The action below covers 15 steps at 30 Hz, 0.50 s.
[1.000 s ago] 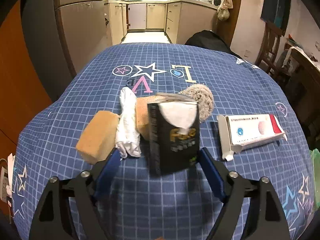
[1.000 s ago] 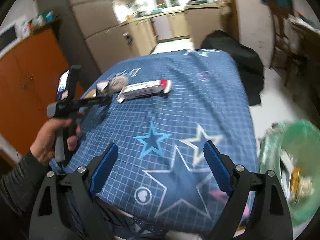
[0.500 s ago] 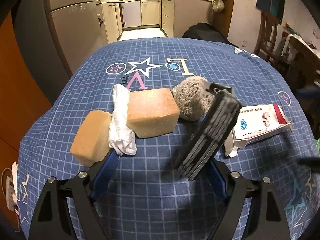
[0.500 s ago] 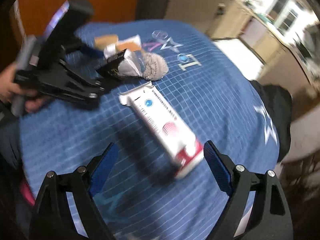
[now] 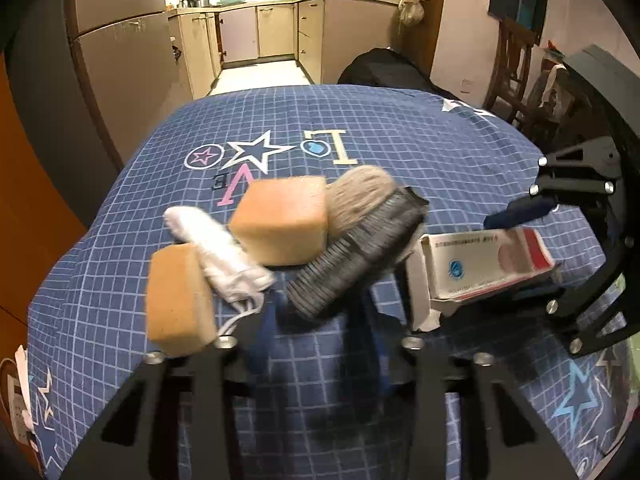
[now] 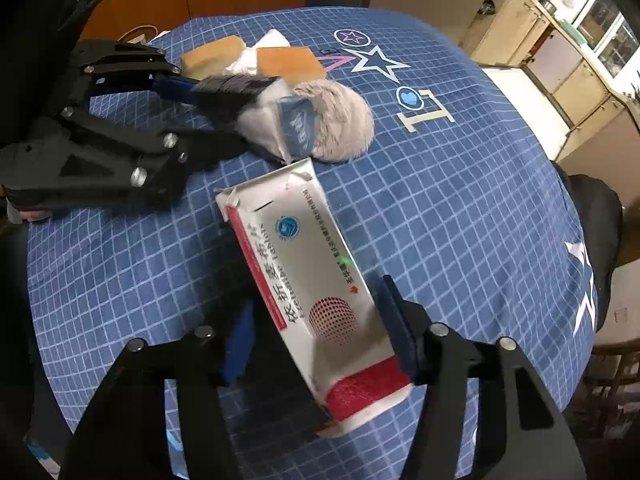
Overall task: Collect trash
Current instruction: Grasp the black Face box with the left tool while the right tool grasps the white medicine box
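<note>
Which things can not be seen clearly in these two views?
- Left wrist view: the black packet is motion-blurred, its print unreadable, and it hides the left hand-held gripper pads.
- Right wrist view: the carton covers the cloth between the right hand-held gripper fingers.
- Both views: no trash bin is in frame.
- Right wrist view: the person's hand is cut off at the left edge.

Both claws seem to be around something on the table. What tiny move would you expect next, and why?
Probably both lift. The left gripper has just been closing on the dark packet, and the right gripper on the white and red box, which looks pinched at its sides. Both items still sit at the blue checked cloth.
</note>
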Available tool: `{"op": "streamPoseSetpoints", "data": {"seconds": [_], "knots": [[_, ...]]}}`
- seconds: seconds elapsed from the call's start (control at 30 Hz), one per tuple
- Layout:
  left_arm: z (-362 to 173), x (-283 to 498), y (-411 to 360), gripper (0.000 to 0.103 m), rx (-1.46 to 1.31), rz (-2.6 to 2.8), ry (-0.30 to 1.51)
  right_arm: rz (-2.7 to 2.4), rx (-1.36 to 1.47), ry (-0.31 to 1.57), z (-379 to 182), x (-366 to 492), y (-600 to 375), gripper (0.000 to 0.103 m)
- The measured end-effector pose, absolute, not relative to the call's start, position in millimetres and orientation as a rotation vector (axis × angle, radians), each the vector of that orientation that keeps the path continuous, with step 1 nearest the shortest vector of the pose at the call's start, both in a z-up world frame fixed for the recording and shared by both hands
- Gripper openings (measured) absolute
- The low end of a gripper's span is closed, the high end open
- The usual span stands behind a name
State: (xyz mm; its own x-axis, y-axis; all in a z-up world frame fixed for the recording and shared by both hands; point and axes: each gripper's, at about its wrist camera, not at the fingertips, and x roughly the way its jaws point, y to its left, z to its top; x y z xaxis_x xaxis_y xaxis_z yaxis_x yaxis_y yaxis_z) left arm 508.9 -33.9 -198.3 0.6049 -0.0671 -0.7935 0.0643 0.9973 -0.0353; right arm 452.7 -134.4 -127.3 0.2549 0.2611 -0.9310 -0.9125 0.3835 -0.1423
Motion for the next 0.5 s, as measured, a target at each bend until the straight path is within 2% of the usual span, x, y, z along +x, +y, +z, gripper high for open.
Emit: {"op": "streamPoseSetpoints", "data": {"seconds": [0.13, 0.33, 0.5], "knots": [[-198.1, 508.1, -38.2, 0.02, -0.023, -0.113, 0.928, 0.888, -0.788, 0.963, -124.9, 432.4, -142.2, 0.048], [-198.2, 494.2, -43.4, 0.015, -0.029, -0.131, 0.929, 0.812, -0.726, 0.961, -124.9, 396.8, -154.0, 0.046], [-201.0, 471.3, -29.9, 0.015, -0.046, -0.165, 0.955, 0.678, -0.515, 1.07, -120.5, 377.1, -184.0, 0.046]]}}
